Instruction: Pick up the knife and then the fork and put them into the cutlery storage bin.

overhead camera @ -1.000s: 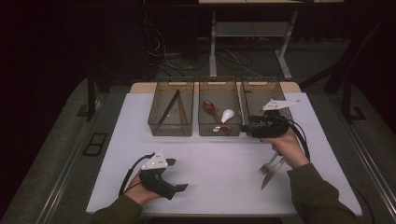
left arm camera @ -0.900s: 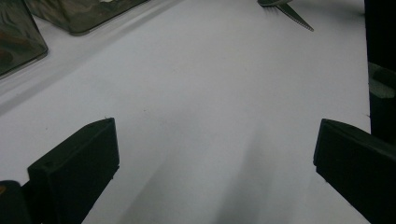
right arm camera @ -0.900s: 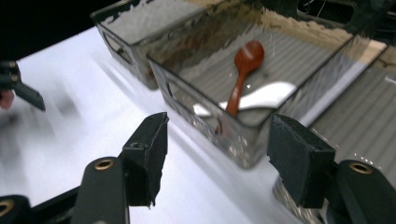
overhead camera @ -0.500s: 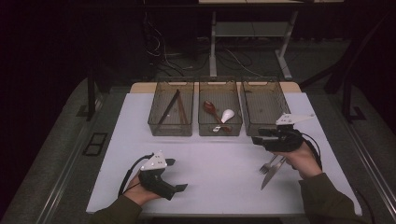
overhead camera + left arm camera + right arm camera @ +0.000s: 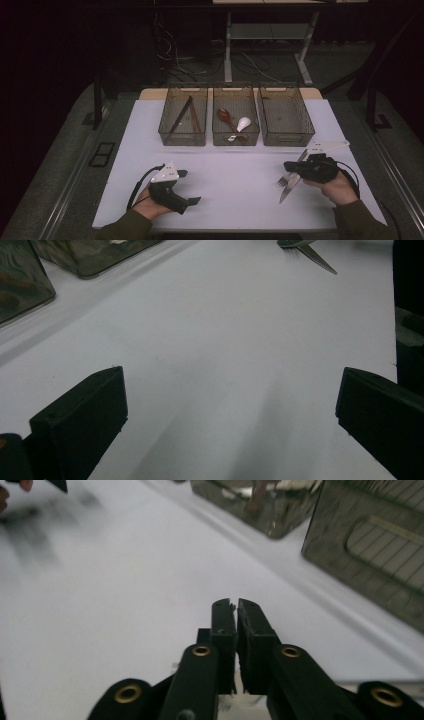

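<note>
A fork (image 5: 284, 179) and a knife (image 5: 288, 190) lie side by side on the white table (image 5: 240, 170), at the right. My right gripper (image 5: 286, 165) hovers over their handles and points left. Its jaws have just been closing. In the right gripper view they (image 5: 236, 603) stand shut, with nothing seen between the pads. My left gripper (image 5: 190, 187) rests near the front left. Its jaws (image 5: 231, 374) are wide open over bare table, and the knife tip (image 5: 312, 257) lies far ahead of them.
Three clear bins stand in a row at the back. The left bin (image 5: 183, 134) holds chopsticks. The middle bin (image 5: 235, 138) holds a brown spoon (image 5: 225, 116) and a white spoon (image 5: 243, 123). Nothing lies in the right bin (image 5: 286, 135).
My right gripper has come down and toward the front from beside the bins to a spot over the fork and knife, and its jaws have closed. My left gripper has stayed put.
</note>
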Motion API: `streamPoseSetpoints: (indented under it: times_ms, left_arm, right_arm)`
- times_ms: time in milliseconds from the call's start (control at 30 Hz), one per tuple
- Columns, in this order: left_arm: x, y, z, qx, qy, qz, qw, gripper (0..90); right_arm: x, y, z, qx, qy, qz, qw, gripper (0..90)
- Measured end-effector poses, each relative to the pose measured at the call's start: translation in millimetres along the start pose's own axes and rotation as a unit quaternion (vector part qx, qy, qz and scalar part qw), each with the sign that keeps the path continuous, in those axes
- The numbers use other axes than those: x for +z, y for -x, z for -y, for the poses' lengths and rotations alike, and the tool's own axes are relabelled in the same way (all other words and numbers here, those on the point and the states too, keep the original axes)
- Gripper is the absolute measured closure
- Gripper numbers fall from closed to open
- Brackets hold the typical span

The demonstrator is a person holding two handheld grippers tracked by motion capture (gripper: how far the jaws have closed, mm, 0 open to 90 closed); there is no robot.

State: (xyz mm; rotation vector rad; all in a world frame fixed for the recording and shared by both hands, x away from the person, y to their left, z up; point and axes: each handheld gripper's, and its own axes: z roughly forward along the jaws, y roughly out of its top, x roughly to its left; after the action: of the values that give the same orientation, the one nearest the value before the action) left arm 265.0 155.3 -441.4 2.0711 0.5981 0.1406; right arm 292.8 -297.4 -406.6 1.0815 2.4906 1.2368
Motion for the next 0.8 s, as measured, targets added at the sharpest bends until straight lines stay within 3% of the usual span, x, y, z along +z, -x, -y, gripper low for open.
streamPoseSetpoints:
  times_ms: [433,800]
  left_arm:
    - [0.5,0.5,-0.1,0.001,-0.002,0.001,1.0000,0.0]
    - [0.8,0.5,-0.2,0.002,-0.001,0.001,1.0000,0.0]
  right_arm:
    - [-3.1,-9.0,36.9,0.007,-0.059,-0.011,0.9982,89.4]
    - [8.1,-16.5,37.0,-0.002,-0.093,-0.038,0.9949,89.3]
